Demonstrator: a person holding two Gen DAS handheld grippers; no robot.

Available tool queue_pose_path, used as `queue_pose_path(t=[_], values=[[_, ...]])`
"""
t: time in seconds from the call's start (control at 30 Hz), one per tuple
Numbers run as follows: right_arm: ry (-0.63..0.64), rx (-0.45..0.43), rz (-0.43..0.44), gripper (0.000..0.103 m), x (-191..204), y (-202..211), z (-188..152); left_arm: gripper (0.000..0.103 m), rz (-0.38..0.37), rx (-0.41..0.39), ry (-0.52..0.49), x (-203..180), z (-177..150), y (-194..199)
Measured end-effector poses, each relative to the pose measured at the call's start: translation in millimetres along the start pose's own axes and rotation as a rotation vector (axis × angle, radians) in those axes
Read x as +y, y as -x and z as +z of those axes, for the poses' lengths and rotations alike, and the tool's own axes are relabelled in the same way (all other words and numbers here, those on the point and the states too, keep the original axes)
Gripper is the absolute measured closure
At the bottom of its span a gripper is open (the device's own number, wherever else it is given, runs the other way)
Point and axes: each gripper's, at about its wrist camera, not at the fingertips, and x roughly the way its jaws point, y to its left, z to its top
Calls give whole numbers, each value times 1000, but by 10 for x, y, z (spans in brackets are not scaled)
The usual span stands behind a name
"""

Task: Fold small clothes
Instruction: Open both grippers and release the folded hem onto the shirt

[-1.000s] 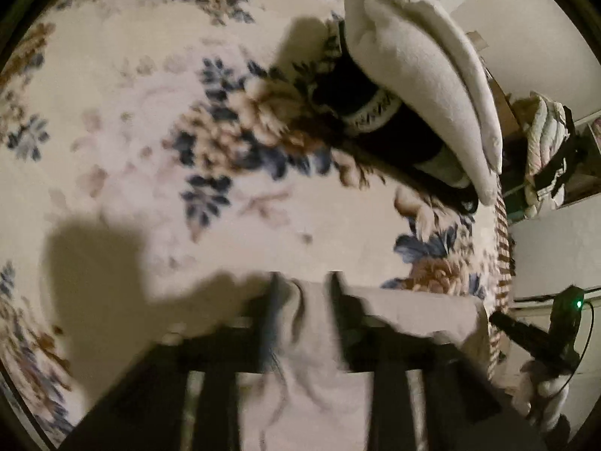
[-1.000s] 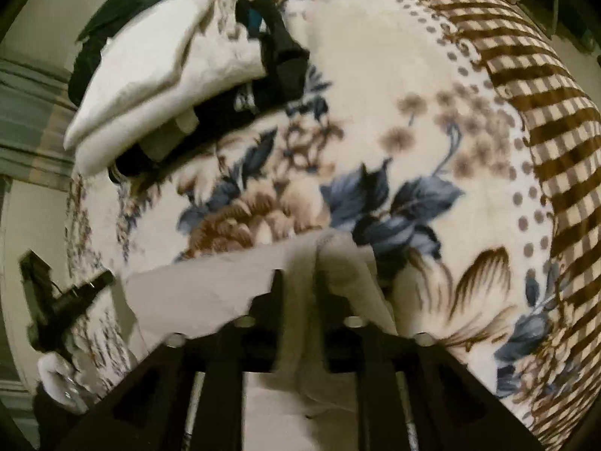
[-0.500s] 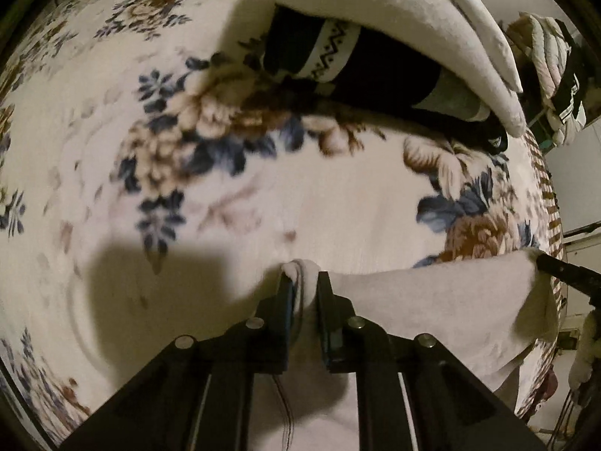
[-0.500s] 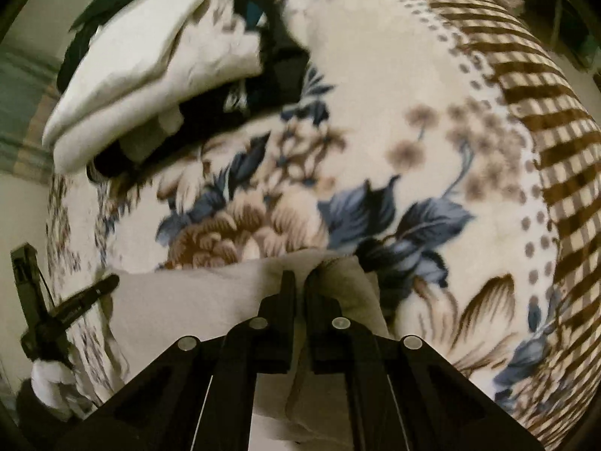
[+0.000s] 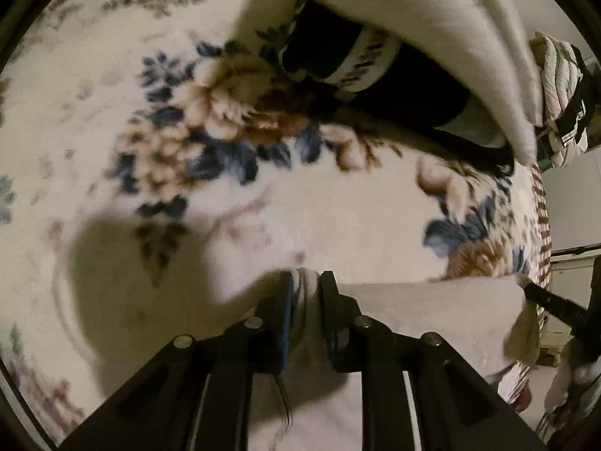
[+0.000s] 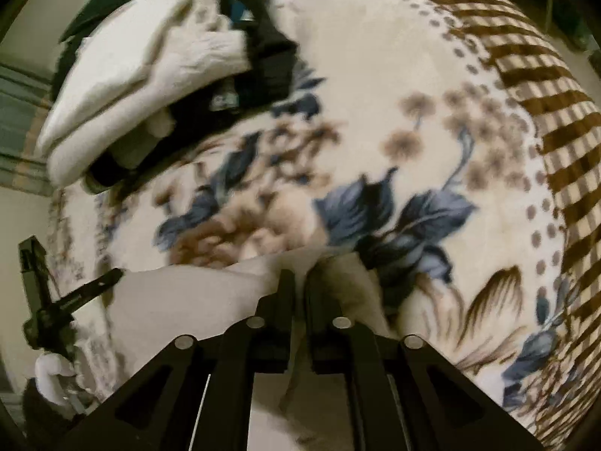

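**Both corners pinched, the fold about to travel**

Since a second ago both pairs of jaws have narrowed onto the cloth, and in the left wrist view the stacked clothes have slid toward the top of the frame as that hand shifted across the bed.

The floral blanket (image 5: pixel 338 218) fills both views, with its brown checked border (image 6: pixel 544 112) curving down the right edge of the right wrist view. On it, at the upper right of the left view, sits a pile of clothes (image 5: pixel 432 49): thick cream pieces over a dark one with a patterned band. The same pile shows at the upper left of the right view.

The beige garment (image 5: pixel 432 312) being folded lies across the bottom of each frame, stretched between the two tools. The left gripper (image 5: pixel 306 282) stands narrow with a bunched corner of the cloth between its pads, its jaws easing apart slightly. The right gripper (image 6: pixel 298 282) holds the opposite corner in an even thinner gap, and its jaws are also opening a little (the cloth appears pinched all the same, though blur softens the edges).

To do this step well, I judge the two hands should carry the held edge forward together at an even height, keeping the edge taut so no crease forms, and land it square on the far edge before letting go. The grip should not slacken until then.
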Motion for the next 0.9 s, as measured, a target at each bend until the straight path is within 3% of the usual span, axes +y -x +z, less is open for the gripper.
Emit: queue_pose_path(t=[0.03, 0.07, 0.13, 0.17, 0.2, 0.3, 0.43, 0.53, 0.67, 0.73, 0.77, 0.8, 0.83, 0.87, 0.9], values=[[13, 7, 21, 67, 17, 73, -47, 85, 5, -25, 0, -20, -97, 131], [23, 4, 34, 50, 21, 143, -97, 73, 17, -68, 7, -33, -231, 303], [36, -13, 54, 44, 13, 343, -266, 42, 16, -136, 35, -8, -493, 590], [39, -16, 59, 41, 1, 444, -386, 21, 14, -160, 58, 22, -684, 735], [37, -15, 62, 39, -24, 525, -507, 16, 15, -173, 81, 54, -825, 819], [-4, 21, 69, 39, -166, 686, -965, 16, 14, -136, 169, 147, -1362, 896], [-121, 124, 90, 39, -480, 600, -1570, 16, 5, -8, 287, 287, -2095, 635], [-211, 204, 91, 39, -731, 381, -1975, 16, -18, 55, 385, 399, -2456, 381], [-300, 230, 137, 39, -969, 138, -2325, 16, -60, 57, 440, 449, -2627, 219], [-349, 212, 204, 40, -1047, 64, -2418, 18, -56, 42, 431, 431, -2620, 190], [-365, 194, 228, 46, -1071, 47, -2448, 23, -75, 29, 424, 423, -2622, 185], [-373, 177, 243, 55, -1072, 43, -2464, 43, -84, 18, 420, 427, -2643, 197], [-372, 170, 259, 78, -1056, 34, -2477, 59, -93, 10, 419, 427, -2660, 201], [-369, 169, 259, 93, -1056, 28, -2488, 97, -103, 5, 418, 439, -2663, 210], [-363, 160, 255, 94, -1032, 40, -2500, 99, -114, -1, 414, 448, -2664, 227]])
